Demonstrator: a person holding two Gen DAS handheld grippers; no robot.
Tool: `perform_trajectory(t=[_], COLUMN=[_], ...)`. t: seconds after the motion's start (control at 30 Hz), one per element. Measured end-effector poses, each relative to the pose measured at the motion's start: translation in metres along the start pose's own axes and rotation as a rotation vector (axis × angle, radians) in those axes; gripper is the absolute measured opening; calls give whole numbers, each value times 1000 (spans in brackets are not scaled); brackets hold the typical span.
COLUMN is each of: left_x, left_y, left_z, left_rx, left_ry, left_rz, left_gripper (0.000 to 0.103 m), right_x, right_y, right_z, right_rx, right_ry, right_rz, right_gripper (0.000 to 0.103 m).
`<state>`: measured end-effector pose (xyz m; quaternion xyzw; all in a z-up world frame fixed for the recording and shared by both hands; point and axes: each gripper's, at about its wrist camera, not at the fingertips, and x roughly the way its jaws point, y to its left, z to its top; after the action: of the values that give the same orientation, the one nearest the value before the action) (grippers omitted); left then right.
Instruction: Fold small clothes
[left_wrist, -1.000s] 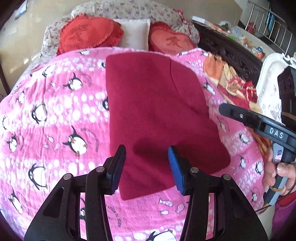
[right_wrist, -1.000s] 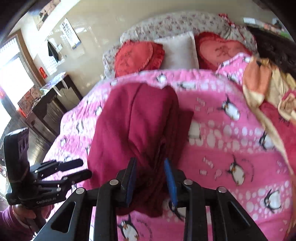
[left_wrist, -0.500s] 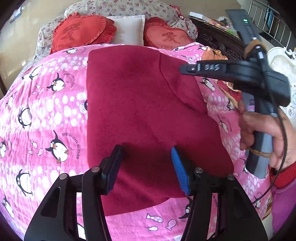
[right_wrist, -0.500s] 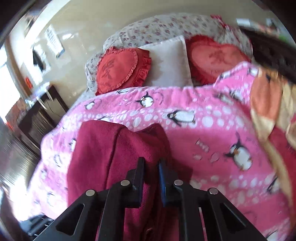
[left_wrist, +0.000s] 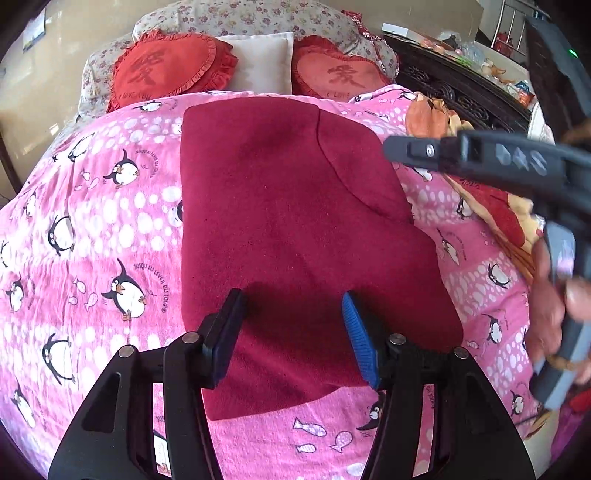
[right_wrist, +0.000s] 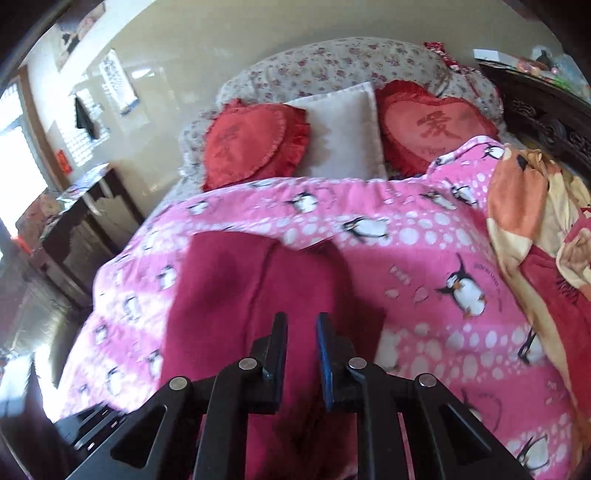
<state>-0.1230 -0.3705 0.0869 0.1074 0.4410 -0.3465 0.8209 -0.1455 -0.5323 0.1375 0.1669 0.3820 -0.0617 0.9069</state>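
A dark red garment (left_wrist: 295, 229) lies flat and folded on the pink penguin blanket (left_wrist: 92, 221), with a folded flap along its right side. My left gripper (left_wrist: 291, 314) is open and empty, hovering over the garment's near part. My right gripper (right_wrist: 301, 332) shows a narrow gap between its jaws, with nothing between them; it is above the garment (right_wrist: 266, 295). In the left wrist view the right gripper (left_wrist: 480, 158) reaches in from the right, over the garment's right edge.
Two red heart cushions (left_wrist: 173, 70) (right_wrist: 436, 125) and a white pillow (right_wrist: 343, 129) lie at the head of the bed. An orange and red blanket (right_wrist: 546, 229) is bunched on the right. A dark carved headboard (left_wrist: 461, 99) and a dark side cabinet (right_wrist: 74, 229) flank the bed.
My right gripper let go of the red fabric, opened slightly and lifted towards the head of the bed. The garment now lies flat. My left gripper stayed open over the near part.
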Motion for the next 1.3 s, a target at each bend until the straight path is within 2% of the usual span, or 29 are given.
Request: perform_trajectory(t=[0.07, 0.17, 0.23, 0.27, 0.37, 0.53, 0.67, 0.77, 0.8, 0.87, 0.9, 1.1, 1.2, 1.3], left_x=[-5, -13, -15, -16, -15, -15, -14, -10, -9, -7, -6, 7, 16, 30], left_y=[0, 3, 6, 8, 15, 25, 35, 39, 40, 43, 45, 57, 68, 78], left_z=[-1, -3, -6, -7, -8, -10, -12, -11, -10, -8, -7, 5, 11, 15], left_rx=[3, 9, 8, 5, -7, -38, -58, -73, -79, -92, -97, -140, -188, -234], left_ry=[-10, -23, -23, -22, -15, -14, -12, -5, -5, -11, -10, 0, 2, 26], left_rz=[10, 33, 42, 47, 57, 65, 66, 67, 63, 56, 52, -32, -89, -149], left_gripper=[55, 55, 55, 55, 55, 55, 55, 55, 55, 55, 55, 55, 71, 74], right_x=[-6, -4, 1, 5, 14, 15, 12, 12, 10, 5, 2, 7, 17, 28], right_y=[11, 19, 16, 13, 2, -2, -14, -14, -16, -19, -22, -35, -44, -51], right_z=[-12, -31, -43, -47, -60, -75, -82, -82, -81, -78, -77, -73, -70, -68], right_rx=[-29, -64, -66, -60, -27, -29, 51, 56, 69, 106, 127, 219, 279, 311], right_ry=[-1, 25, 47, 60, 89, 79, 70, 51, 47, 38, 31, 36, 50, 53], right_rz=[6, -19, -90, -105, -103, -122, -80, -66, -57, -53, -39, 28, 80, 116], right_gripper=[43, 43, 43, 38, 36, 35, 35, 35, 36, 56, 60, 66, 66, 69])
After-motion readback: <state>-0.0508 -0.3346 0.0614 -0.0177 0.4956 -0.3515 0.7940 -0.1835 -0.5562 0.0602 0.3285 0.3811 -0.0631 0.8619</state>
